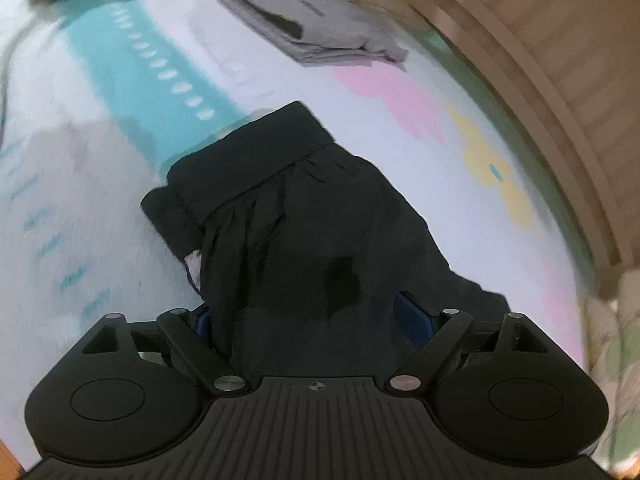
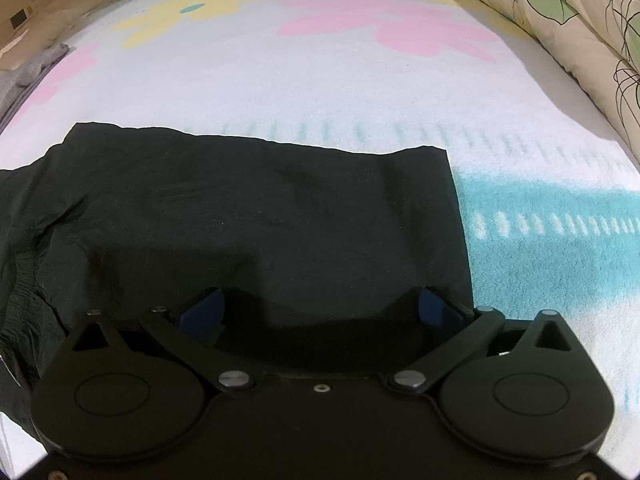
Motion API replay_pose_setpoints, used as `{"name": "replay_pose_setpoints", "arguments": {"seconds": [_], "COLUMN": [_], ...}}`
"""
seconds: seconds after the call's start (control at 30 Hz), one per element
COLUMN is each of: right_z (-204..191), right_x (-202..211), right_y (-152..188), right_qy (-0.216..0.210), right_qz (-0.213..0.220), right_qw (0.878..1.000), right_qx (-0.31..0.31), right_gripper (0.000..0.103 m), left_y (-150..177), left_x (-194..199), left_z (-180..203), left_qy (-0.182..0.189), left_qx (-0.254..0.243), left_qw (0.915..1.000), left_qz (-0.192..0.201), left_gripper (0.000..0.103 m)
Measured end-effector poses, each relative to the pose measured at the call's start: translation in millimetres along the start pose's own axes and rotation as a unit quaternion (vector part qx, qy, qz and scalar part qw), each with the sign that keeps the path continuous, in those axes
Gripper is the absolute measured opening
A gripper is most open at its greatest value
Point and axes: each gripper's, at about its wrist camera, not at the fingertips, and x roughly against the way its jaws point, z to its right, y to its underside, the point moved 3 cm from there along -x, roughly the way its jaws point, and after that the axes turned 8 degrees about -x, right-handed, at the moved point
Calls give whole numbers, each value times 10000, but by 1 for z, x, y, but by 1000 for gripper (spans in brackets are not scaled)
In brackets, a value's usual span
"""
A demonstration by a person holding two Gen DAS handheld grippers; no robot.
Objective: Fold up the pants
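Black pants [image 1: 304, 216] lie between the blue pads [image 1: 412, 316] of my left gripper [image 1: 308, 316], whose jaws stand wide apart and do not press the cloth, and my right gripper [image 2: 320, 312] is also released, with its fingers spread over the flat part of the same pants. I see the pants lying on a white towel [image 2: 320, 88] with pink, yellow and teal patterns, their waistband [image 1: 256, 164] bunched at the far side, and a folded grey garment [image 1: 312, 28] rests well apart near a wooden frame [image 1: 540, 64].

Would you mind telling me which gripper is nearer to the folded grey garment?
Left. The grey garment lies ahead of the left gripper, beyond the black pants; the right gripper sees it only at its view's far left edge.
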Motion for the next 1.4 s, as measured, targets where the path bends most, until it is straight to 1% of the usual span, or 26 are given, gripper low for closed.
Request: {"name": "replay_pose_setpoints", "arguments": {"seconds": [0.03, 0.07, 0.1, 0.13, 0.17, 0.23, 0.3, 0.37, 0.43, 0.5, 0.57, 0.67, 0.7, 0.77, 0.83, 0.9, 0.97, 1.03, 1.07, 1.17, 1.2, 1.23, 1.27, 1.33, 1.37, 1.4], "right_z": [0, 0, 0, 0, 0, 1, 2, 2, 2, 2, 3, 5, 5, 6, 7, 8, 9, 10, 11, 10, 11, 12, 12, 13, 15, 18], "right_x": [-1, -1, -1, -1, -1, -1, -1, -1, -1, -1, -2, -2, -2, -3, -5, -6, -7, -7, -8, -10, -10, -10, -11, -9, -6, -1], "right_y": [0, 0, 0, 0, 0, 0, -1, -2, -3, -4, -6, -10, -11, -15, -20, -24, -26, -27, -28, -29, -29, -30, -31, -34, -37, -42], "right_qy": [-3, -3, -2, -3, -4, -13, -28, -45, -55, -73, -101, -150, -170, -222, -294, -352, -385, -376, -384, -329, -351, -360, -350, -307, -257, -221], "right_qz": [1, 3, 4, 0, -3, -16, -30, -35, -45, -79, -148, -285, -340, -490, -686, -833, -870, -867, -874, -882, -881, -889, -896, -906, -848, -751], "right_qw": [10000, 10000, 10000, 10000, 10000, 10000, 10000, 10000, 10000, 9999, 9998, 9993, 9991, 9981, 9963, 9945, 9939, 9940, 9938, 9935, 9936, 9936, 9935, 9932, 9939, 9951], "right_qx": [2, 4, 3, 2, 3, 8, 23, 45, 59, 76, 103, 168, 205, 300, 417, 528, 555, 557, 577, 645, 613, 592, 606, 666, 653, 606], "right_gripper": [103, 103, 103, 103, 103, 103, 103, 103, 103, 103, 103, 103, 103, 103, 103, 103, 103, 103, 103, 103, 103, 103, 103, 102, 102, 102], "left_y": [-1, -1, -1, -1, 0, 1, 1, 3, 9, 17, 29, 58, 71, 95, 119, 144, 166, 183, 189, 205, 207, 207, 203, 188, 177, 164], "left_x": [1, 3, 4, 6, 9, 18, 32, 47, 64, 80, 91, 95, 93, 83, 68, 54, 42, 31, 25, 7, 4, 6, 12, 32, 42, 51], "left_z": [0, 0, 2, 5, 8, 17, 34, 54, 75, 100, 127, 172, 187, 209, 227, 242, 255, 261, 262, 259, 257, 255, 254, 251, 249, 246], "left_qy": [-1, -61, -187, -338, -367, -342, -382, -417, -322, -126, 54, 331, 452, 682, 880, 1080, 1256, 1410, 1484, 1720, 1796, 1869, 1976, 2324, 2506, 2636], "left_qx": [31, 31, -11, -86, -126, -259, -642, -1114, -1534, -2001, -2512, -3484, -3809, -4220, -4566, -4915, -5249, -5476, -5530, -5611, -5584, -5544, -5507, -5388, -5269, -5095], "left_qw": [10000, 10000, 9998, 9994, 9992, 9988, 9960, 9898, 9821, 9710, 9559, 9201, 9067, 8906, 8771, 8599, 8399, 8243, 8198, 8059, 8036, 8037, 8049, 8078, 8115, 8190], "left_qz": [-6, 26, 45, 43, 92, 251, 491, 781, 1042, 1299, 1521, 1758, 1754, 1551, 1201, 860, 580, 270, 72, -788, -1012, -1082, -988, -559, -332, -106], "left_gripper": [75, 63, 32, 24, 24, 16, 15, 14, 14, 14, 14, 14, 15, 15, 16, 17, 21, 31, 32, 34, 34, 34, 34, 34, 35, 42]}}
